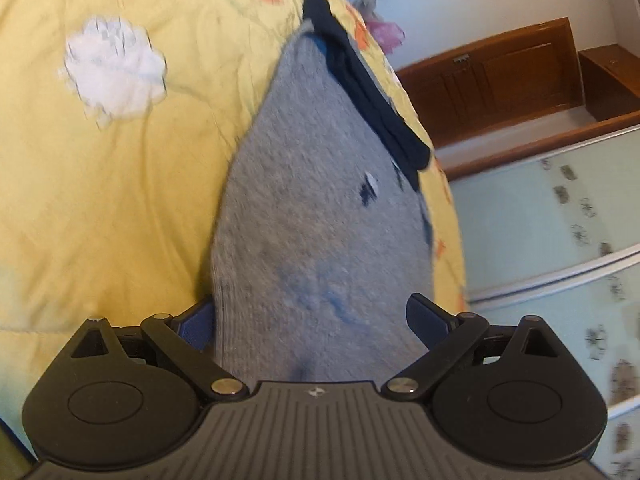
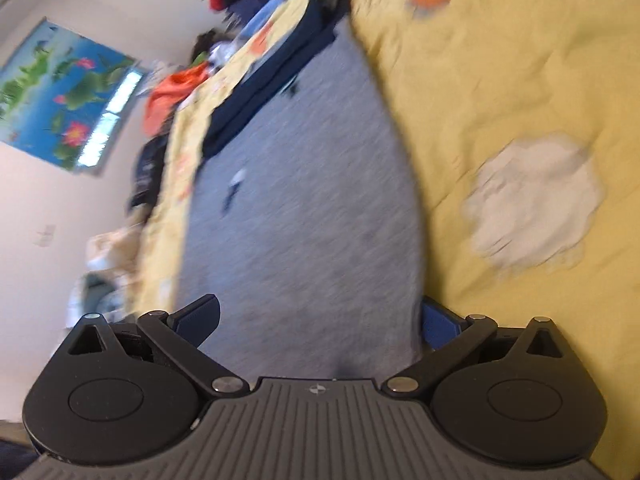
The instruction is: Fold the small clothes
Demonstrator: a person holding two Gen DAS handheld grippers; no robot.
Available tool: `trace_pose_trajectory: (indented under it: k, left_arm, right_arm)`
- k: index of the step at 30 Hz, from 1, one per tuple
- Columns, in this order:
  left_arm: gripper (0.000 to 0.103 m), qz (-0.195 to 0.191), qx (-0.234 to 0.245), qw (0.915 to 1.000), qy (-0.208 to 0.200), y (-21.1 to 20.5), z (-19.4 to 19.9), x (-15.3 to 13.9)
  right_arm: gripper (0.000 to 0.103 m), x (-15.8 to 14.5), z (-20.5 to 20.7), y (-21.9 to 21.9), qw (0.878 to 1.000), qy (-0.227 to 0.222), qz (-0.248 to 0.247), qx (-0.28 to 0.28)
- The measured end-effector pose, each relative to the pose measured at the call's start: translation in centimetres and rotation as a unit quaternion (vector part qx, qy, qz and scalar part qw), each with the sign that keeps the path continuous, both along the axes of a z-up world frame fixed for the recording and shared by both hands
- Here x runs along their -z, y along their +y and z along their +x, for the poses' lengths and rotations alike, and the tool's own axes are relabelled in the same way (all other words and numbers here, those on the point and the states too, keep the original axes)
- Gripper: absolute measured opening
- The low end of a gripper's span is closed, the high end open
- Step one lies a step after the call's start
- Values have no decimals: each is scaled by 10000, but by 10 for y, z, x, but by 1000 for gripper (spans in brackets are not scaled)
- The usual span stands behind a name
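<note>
Your left gripper (image 1: pixel 316 320) and right gripper (image 2: pixel 320 320), jaws wide around the grey garment (image 1: pixel 312 208) on the yellow quilt (image 1: pixel 120 200); judged mid-fold, next close both before lifting

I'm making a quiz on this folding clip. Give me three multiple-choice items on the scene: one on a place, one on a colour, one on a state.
1. Where does the grey garment lie?
A. On the yellow quilt
B. On a wooden floor
C. In a basket

2. What colour is the garment's band at the far end?
A. Red
B. Dark navy
C. White

3. How do the jaws of the left gripper and right gripper stand?
A. Both spread wide
B. Both shut
C. One shut

Answers: 1 A, yellow fabric surrounds it; 2 B, a dark band trims its far edge; 3 A, grey cloth fills each wide gap.
</note>
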State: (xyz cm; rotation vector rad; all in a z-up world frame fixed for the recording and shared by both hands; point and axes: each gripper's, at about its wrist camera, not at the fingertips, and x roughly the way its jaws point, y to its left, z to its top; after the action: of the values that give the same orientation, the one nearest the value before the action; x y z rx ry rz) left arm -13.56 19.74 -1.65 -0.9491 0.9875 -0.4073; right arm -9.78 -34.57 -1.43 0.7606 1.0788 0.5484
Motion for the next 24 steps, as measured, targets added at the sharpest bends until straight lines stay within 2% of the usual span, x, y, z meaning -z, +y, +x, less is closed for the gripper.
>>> trace_pose_trajectory:
  k: [3,5,6,7,8,9,13,14,15,16,17,21,24]
  left_arm:
    - [95,120,212,9997,-16,-3,-1,-1]
    - [82,233,227,9995,6,-4,0,-1]
    - [59,318,255,9991,68,-5,2,0]
    - [43,429,289,9986,139,-6,3,2]
    - [39,508,319,9981,164,-6,4,4]
    - [39,546,348,9978,158,-5,4,4]
    - [39,626,448,9969,152,-7,3,3]
    - [39,652,457,9967,134,-8,3,2]
    - [25,779,443,9959,137,-9,3,2]
    - [4,1083,428,9930,186,-12,3,1]
    - [4,1226,421,9914,165,-14,3,1]
    - [4,1616,527,9854,-7,-25,2,-13]
    - [4,1414,566,9879,-291,-23,7,-32]
  right_arm:
    - [102,8,-2,5,9982,193,443,-363]
    - [101,9,-3,3,9975,249,567,-345]
    - [98,9,-2,-1,9971,295,646,-284]
    - [95,10,-2,-4,9967,340,713,-200]
    - [88,11,0,-7,9964,381,744,-127]
    - [78,12,0,-9,9964,419,739,-62]
    - [56,17,2,-11,9972,477,568,33]
    - [47,19,3,-12,9973,496,530,64]
    - [34,22,3,-13,9975,511,478,93]
    - [25,24,1,-14,9978,533,378,118]
    - [7,27,1,-14,9981,557,218,116]
    - [9,25,-5,-13,9991,341,191,184]
    - [9,13,-1,-16,9980,56,575,257]
